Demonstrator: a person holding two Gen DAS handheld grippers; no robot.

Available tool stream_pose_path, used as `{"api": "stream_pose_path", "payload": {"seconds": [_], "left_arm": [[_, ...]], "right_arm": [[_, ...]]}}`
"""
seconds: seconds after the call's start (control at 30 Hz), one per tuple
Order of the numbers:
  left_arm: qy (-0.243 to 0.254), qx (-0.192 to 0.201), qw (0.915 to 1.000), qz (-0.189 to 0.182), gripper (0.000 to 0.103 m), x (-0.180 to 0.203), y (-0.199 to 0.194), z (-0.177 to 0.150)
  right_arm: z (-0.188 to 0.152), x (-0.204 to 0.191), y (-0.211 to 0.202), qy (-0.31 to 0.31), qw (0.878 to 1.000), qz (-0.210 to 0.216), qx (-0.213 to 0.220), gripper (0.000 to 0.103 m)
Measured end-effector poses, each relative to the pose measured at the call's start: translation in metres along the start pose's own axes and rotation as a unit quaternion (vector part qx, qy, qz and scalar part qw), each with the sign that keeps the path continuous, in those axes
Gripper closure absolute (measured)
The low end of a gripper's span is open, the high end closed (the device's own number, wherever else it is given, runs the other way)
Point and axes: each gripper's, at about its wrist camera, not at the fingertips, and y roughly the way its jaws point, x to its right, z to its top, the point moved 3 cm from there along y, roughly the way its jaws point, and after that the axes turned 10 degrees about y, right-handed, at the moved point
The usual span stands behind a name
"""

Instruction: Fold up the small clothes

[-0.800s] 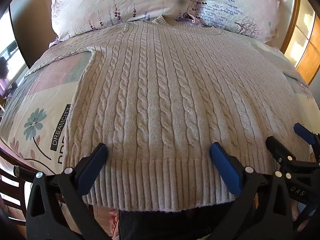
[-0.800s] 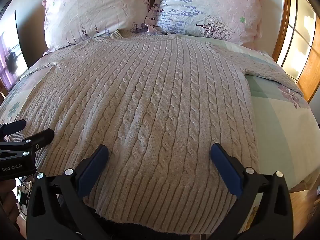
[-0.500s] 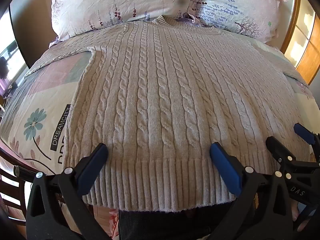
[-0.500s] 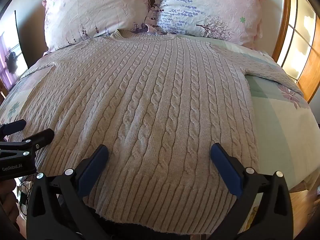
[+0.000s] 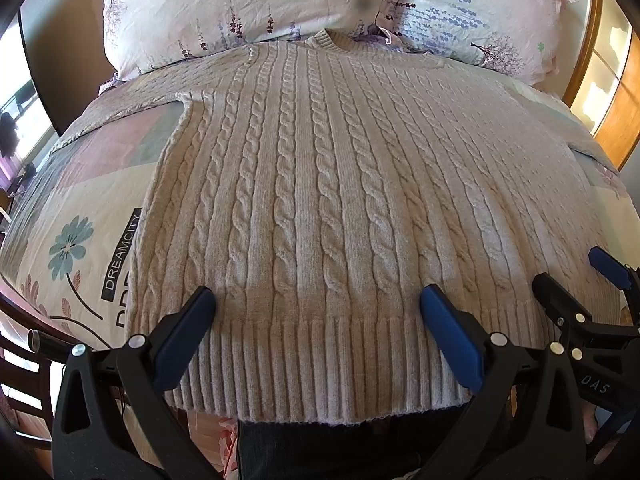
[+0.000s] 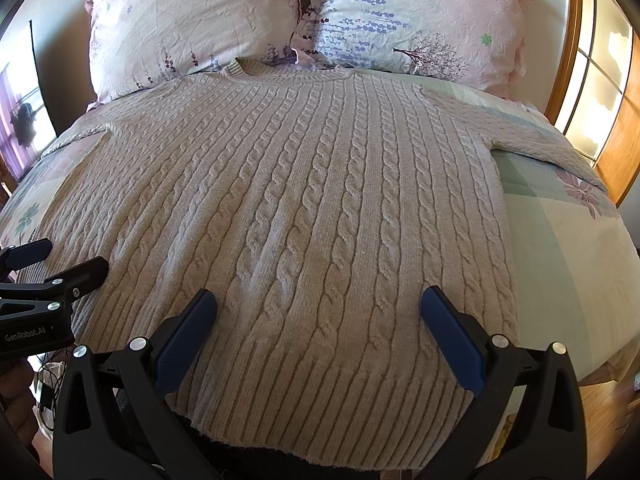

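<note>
A beige cable-knit sweater [image 5: 320, 184] lies flat and face up on the bed, collar toward the pillows, sleeves spread to both sides; it also shows in the right wrist view [image 6: 304, 216]. My left gripper [image 5: 316, 308] is open and empty, hovering over the left part of the ribbed hem. My right gripper [image 6: 318, 308] is open and empty over the right part of the hem. Each gripper shows at the edge of the other's view: the right one [image 5: 576, 284], the left one [image 6: 52, 260].
Two floral pillows [image 5: 248, 4] [image 6: 420, 16] stand at the head of the bed. A printed bedsheet [image 5: 80, 220] lies under the sweater. A wooden window frame [image 6: 576, 64] is at the right. A wooden chair back [image 5: 20, 364] is at the lower left.
</note>
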Motion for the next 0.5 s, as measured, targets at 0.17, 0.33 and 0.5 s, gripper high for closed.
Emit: {"api": "stream_pose_path", "payload": {"seconds": [0.17, 0.33, 0.5], "left_arm": [[0.001, 0.000, 1.0000, 0.000, 0.002, -0.0007, 0.0006, -0.0001], [0.002, -0.001, 1.0000, 0.000, 0.002, 0.0006, -0.0001, 0.0006], [0.003, -0.003, 1.0000, -0.001, 0.002, -0.0002, -0.0014, 0.0013]], "right_arm": [[0.0000, 0.0000, 0.0000, 0.000, 1.000, 0.000, 0.000, 0.001], [0.0006, 0.0013, 0.0002, 0.000, 1.000, 0.000, -0.001, 0.001], [0.0000, -0.0003, -0.0001, 0.000, 1.000, -0.001, -0.003, 0.001]]}}
